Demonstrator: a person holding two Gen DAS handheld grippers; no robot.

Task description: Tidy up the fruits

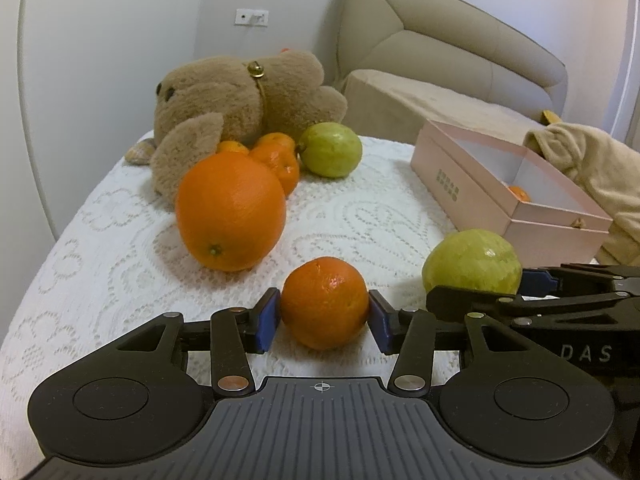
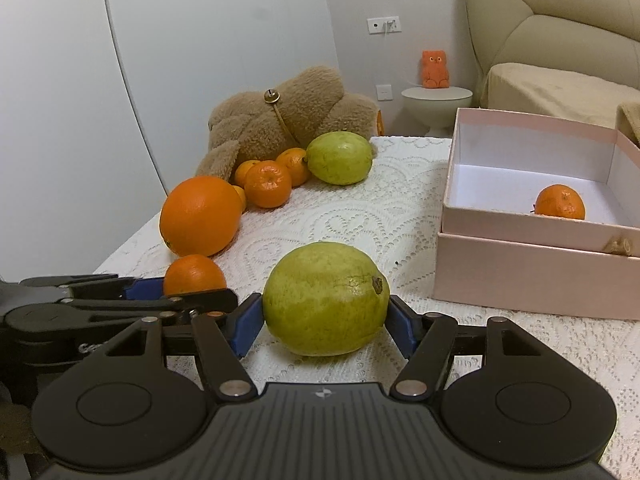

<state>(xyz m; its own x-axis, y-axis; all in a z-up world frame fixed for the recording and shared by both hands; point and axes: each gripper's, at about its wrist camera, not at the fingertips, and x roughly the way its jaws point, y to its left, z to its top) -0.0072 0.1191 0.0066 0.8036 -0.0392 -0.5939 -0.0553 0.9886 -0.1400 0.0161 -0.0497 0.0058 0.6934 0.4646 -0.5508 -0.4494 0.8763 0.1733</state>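
We have both grippers on fruit at the near edge of the worktop, which is covered in a white lace cloth. Left gripper is clamped on a small mandarin: both blue pads press its sides, and the fruit looks to be sitting on the cloth. Right gripper is closed on a green guava, pads touching either side, guava also down on the cloth. The two grippers sit just beside each other; in the right wrist view the left one comes in from the left edge with its mandarin partly hidden behind its fingers.

Behind them we see a large orange, then a cluster of small mandarins and a second guava, all lying against a brown plush toy at the far end of the worktop.

To the right stands a pink box, open on top and nested in its lid, with one mandarin already inside near the right-hand wall. Rest of the box floor is bare white. A beige cloth drapes over the box's far corner in the left wrist view.

Background: an orange owl figure on a small round side table, and a beige upholstered bed.
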